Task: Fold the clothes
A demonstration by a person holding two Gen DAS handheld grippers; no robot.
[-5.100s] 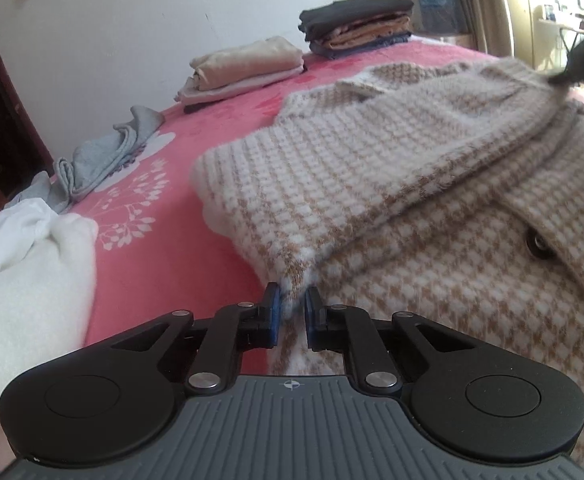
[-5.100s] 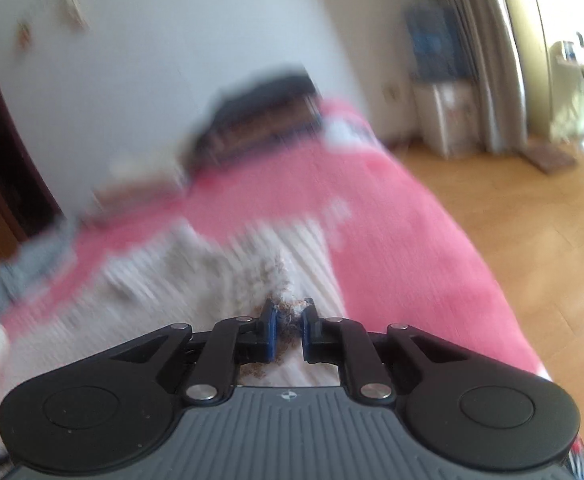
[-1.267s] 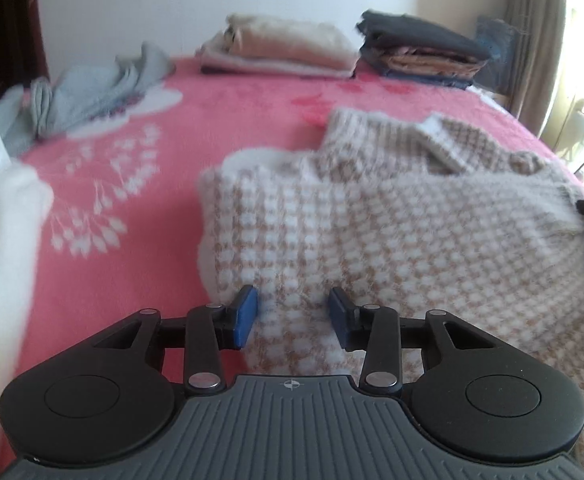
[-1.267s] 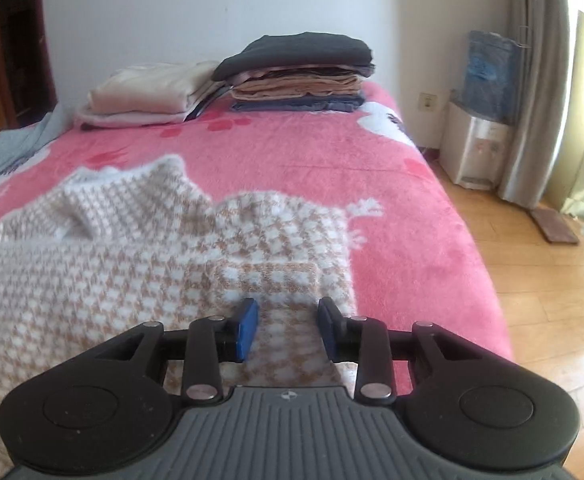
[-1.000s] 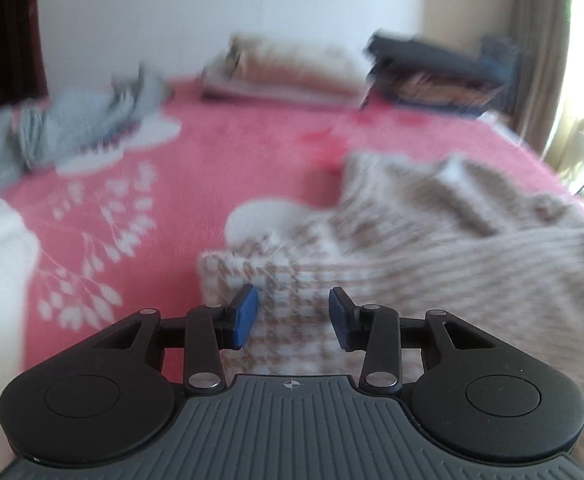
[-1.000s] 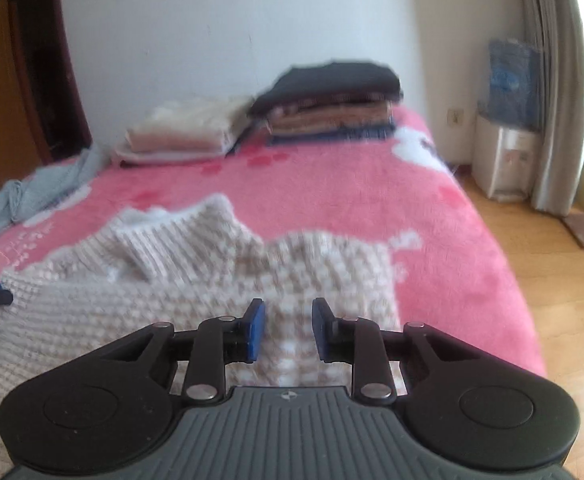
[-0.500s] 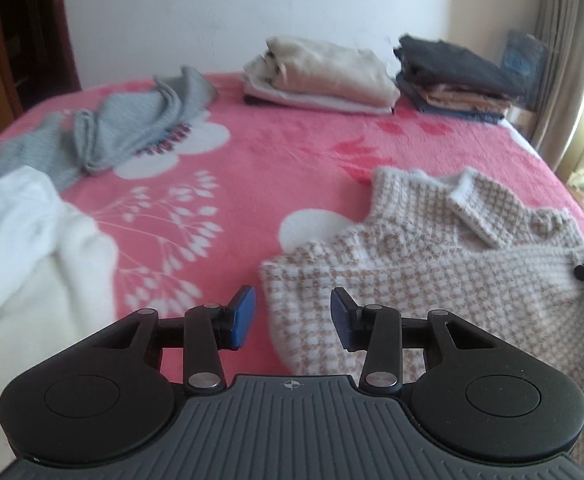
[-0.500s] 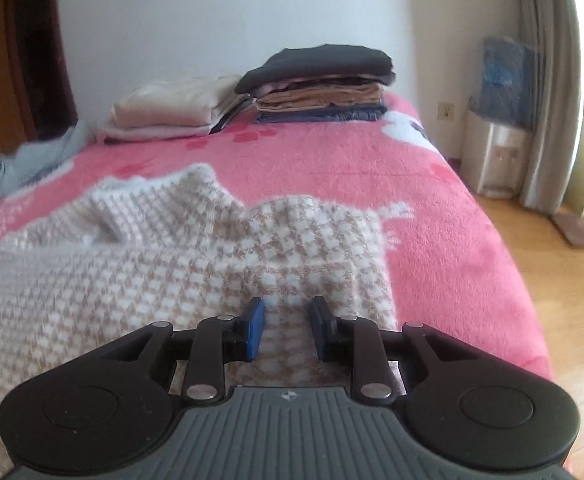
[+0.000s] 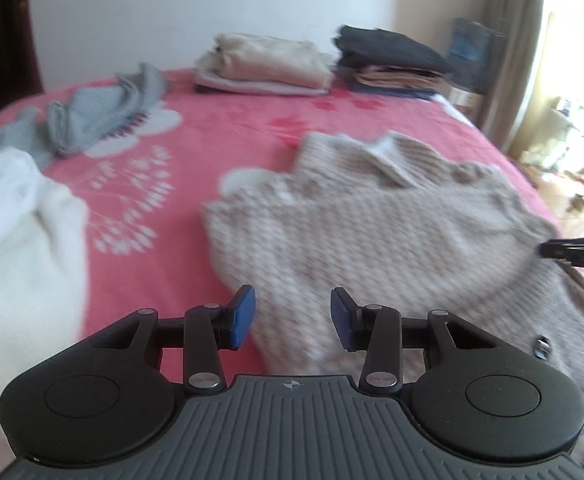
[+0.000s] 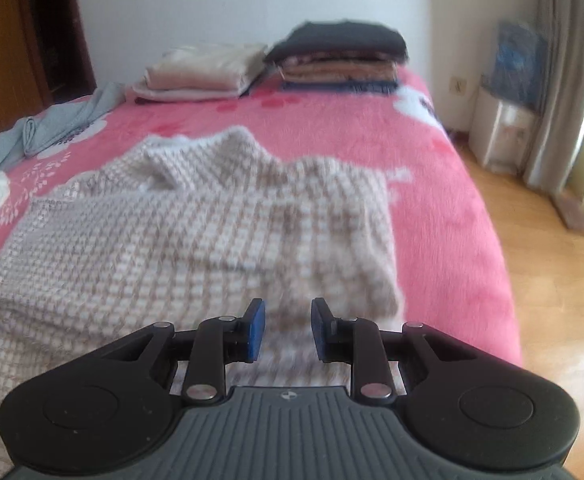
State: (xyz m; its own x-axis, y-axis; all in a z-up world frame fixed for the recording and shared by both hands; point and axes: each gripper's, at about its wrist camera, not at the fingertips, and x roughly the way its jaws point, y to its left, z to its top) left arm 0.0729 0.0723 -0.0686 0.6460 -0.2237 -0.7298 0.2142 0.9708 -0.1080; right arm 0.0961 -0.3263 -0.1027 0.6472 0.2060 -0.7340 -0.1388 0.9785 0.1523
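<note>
**Both claws spread over the cardigan**

My left claw [image 9: 292,322] is spread, holding nothing; the cardigan [image 9: 375,232] lies just ahead of it on the pink blanket [image 9: 196,152], its near left edge between my blue pads [image 9: 242,316]. My right claw [image 10: 287,330] is spread too, empty, over the cardigan's right side near the bed edge. The cardigan lies partly folded, collar toward the far wall. A white garment [image 9: 16,232] lies to my left, a grey one [image 9: 88,116] beyond it, and two folded stacks [image 10: 276,66] at the far end.
</note>
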